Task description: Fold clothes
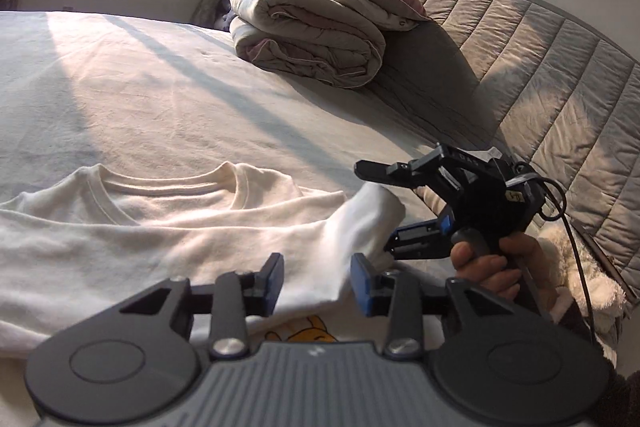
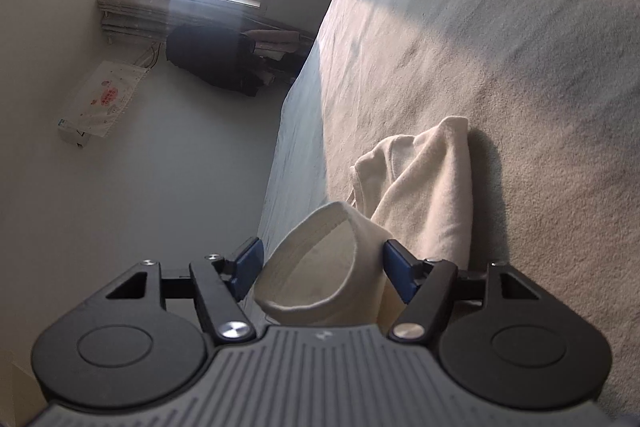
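At lower centre, the left tool (image 1: 317, 281) gapes wide above the cream T-shirt (image 1: 140, 227), holding nothing; the right tool (image 2: 322, 273) stands wide around its sleeve cuff (image 2: 316, 263), not clamped.

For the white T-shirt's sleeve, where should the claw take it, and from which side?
At the hemmed cuff of the sleeve, coming end-on from outside the shirt. The cuff stands open as a thick doubled ring between the right claw pads, so one pad could slip inside and pinch one layer.

Few words can be read; the right gripper (image 1: 378, 211) has raised letters on its top arm (too blurred to spell), and a small white sticker with unclear marks.
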Action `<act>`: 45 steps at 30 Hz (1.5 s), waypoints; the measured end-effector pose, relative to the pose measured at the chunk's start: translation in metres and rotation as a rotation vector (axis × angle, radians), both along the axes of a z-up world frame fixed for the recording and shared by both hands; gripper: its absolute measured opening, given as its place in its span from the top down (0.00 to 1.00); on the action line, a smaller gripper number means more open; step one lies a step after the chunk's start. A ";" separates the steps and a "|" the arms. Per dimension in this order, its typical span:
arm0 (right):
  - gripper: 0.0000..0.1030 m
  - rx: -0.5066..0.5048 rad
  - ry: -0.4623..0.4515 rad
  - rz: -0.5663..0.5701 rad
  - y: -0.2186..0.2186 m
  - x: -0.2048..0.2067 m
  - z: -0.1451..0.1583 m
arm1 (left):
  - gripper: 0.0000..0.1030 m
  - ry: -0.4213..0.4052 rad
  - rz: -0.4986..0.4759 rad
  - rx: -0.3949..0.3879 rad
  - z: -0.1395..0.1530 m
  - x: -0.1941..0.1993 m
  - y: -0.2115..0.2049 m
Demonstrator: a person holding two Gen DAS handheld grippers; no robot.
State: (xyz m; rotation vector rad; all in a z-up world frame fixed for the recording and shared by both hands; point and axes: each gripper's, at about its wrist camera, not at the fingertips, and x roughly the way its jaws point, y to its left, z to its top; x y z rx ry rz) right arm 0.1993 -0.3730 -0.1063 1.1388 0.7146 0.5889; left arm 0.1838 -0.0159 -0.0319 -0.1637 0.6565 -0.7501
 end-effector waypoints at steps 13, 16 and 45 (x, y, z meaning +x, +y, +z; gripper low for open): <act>0.86 -0.494 -0.119 0.016 0.036 -0.019 0.032 | 0.65 0.217 0.671 0.019 -0.030 0.060 0.136; 0.92 -0.506 -0.177 -0.033 0.037 -0.022 0.038 | 0.65 0.247 0.685 -0.127 -0.038 0.066 0.149; 0.58 -0.903 -0.241 -0.218 0.051 -0.015 0.040 | 0.75 0.141 0.668 -0.161 -0.028 0.044 0.142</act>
